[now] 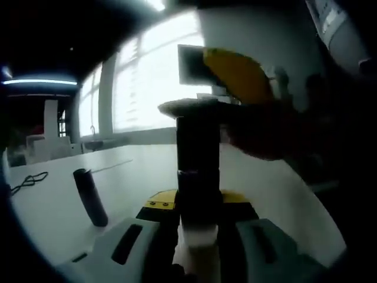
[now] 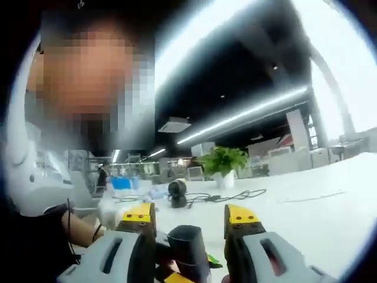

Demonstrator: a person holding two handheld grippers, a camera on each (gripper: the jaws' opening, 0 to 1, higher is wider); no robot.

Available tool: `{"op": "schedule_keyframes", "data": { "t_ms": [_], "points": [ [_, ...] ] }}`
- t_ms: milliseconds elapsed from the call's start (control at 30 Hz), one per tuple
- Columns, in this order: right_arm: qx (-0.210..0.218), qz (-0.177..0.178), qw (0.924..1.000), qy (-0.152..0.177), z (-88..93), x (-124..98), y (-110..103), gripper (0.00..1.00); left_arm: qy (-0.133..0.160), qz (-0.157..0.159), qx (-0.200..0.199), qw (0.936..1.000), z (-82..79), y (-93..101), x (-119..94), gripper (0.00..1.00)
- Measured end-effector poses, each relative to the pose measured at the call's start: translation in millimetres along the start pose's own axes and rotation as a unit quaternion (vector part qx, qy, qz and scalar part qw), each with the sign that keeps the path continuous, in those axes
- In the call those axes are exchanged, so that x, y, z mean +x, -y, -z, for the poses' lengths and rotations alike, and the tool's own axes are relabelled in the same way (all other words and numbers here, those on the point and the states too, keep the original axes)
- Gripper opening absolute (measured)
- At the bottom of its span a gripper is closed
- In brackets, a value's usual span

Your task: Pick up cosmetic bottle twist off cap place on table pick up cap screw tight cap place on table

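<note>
Your right gripper point(image 2: 189, 227) had its yellow-tipped jaws on either side of a dark cap point(image 2: 189, 250), above the white table point(image 2: 306, 218); beyond the cap stood a potted plant point(image 2: 224, 164).

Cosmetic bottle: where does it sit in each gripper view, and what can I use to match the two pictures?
Left gripper view: cosmetic bottle at centre, upright between this view's jaws.
Right gripper view: what looks like its dark end at bottom centre, between the yellow-tipped jaws.
Shared landmark: the white table.
</note>
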State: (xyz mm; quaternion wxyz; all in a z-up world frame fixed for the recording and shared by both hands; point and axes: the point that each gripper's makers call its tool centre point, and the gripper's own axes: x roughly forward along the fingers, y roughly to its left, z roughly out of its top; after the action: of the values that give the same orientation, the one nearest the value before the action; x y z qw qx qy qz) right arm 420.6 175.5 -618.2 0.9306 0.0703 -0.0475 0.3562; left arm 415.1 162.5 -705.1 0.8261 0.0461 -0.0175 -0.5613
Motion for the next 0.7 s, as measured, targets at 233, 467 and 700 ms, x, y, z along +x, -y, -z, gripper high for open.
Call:
{"op": "schedule_keyframes", "data": {
  "t_ms": [233, 467, 700],
  "points": [
    [-0.028, 0.057, 0.9979, -0.015, 8.6, 0, -15, 0.37, 0.0, 0.0, -0.001, 1.0, 0.0, 0.0, 1, 0.14],
    [-0.054, 0.151, 0.9866, -0.033, 20.6, 4, 1, 0.33, 0.0, -0.006, -0.014, 0.9999, 0.8, -2.6, 1, 0.15],
    [-0.067, 0.181, 0.9803, -0.04, 27.6, 8, 1, 0.26, -0.003, -0.014, -0.012, 0.9998, 1.2, -3.7, 1, 0.15]
  ]
}}
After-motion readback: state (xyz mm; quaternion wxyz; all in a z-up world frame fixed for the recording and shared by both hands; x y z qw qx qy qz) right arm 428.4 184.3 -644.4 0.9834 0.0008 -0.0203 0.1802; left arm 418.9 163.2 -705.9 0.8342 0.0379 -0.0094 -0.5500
